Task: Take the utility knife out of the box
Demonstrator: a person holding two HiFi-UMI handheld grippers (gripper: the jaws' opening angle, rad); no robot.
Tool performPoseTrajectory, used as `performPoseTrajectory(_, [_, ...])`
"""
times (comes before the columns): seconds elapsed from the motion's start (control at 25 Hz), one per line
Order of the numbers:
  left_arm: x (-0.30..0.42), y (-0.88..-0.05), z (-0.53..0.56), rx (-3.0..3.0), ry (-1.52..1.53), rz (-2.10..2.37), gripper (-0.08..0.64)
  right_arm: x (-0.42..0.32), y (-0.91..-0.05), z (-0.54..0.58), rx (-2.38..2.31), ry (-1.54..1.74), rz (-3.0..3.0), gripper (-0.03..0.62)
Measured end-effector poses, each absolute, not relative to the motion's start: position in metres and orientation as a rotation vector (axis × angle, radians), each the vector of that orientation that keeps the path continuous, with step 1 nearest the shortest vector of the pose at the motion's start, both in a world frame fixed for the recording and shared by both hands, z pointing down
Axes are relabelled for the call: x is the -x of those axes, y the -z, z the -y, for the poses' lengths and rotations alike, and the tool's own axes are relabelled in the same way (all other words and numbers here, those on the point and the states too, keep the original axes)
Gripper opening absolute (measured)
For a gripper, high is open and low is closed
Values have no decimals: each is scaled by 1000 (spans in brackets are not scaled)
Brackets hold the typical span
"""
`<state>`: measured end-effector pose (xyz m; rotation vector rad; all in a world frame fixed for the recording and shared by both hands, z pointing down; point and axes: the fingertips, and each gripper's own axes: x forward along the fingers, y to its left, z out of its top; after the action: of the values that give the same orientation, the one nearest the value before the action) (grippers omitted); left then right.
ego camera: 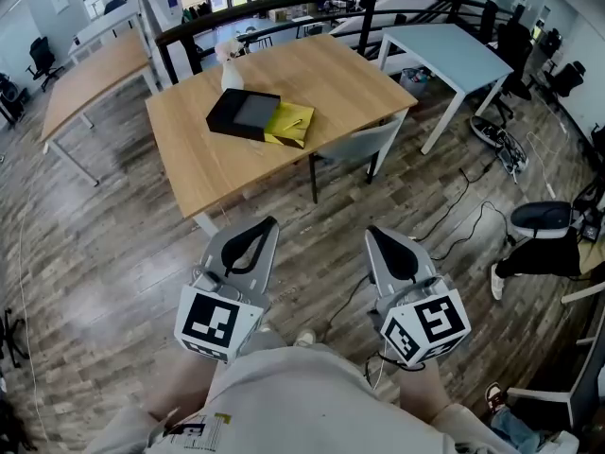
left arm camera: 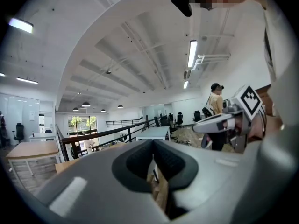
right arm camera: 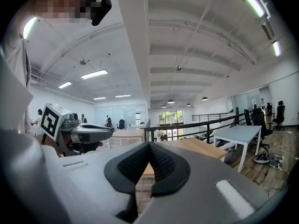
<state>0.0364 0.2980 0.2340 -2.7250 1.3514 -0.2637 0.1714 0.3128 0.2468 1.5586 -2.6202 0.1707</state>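
Note:
A black box (ego camera: pixel 244 113) lies on the wooden table (ego camera: pixel 198 164) far ahead, with a flat yellow item (ego camera: pixel 290 124) against its right side. I cannot make out the utility knife. My left gripper (ego camera: pixel 271 222) and right gripper (ego camera: pixel 371 231) hang side by side over the floor, well short of the table's near edge, both pointing toward it. In the left gripper view the left gripper (left arm camera: pixel 153 142) has its jaws shut on nothing. In the right gripper view the right gripper (right arm camera: pixel 149 144) is likewise shut and empty.
A white bottle-like object (ego camera: pixel 230 69) stands behind the box. A grey chair (ego camera: pixel 364 145) is tucked at the table's near right side. A pale blue table (ego camera: pixel 444 50), a second wooden table (ego camera: pixel 85 74) and a black railing (ego camera: pixel 284 8) stand beyond. Cables (ego camera: pixel 463 206) cross the floor.

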Motion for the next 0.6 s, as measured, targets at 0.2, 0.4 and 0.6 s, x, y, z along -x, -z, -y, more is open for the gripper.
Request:
performPoseTrajectory(0.2, [-46,-236,-301,2734,271,-1376,2,-180,-251,-312,-1536,-171,2633,2])
performPoseTrajectory(0.4, [-52,-239,-301,2729,280,-1380,2,-181,-251,-311,-1517,-167,2652,2])
performPoseTrajectory(0.6, [-55,-246,-290,2726,275,-1389,2,-182,-257,-299,-1504,-167,2651,2])
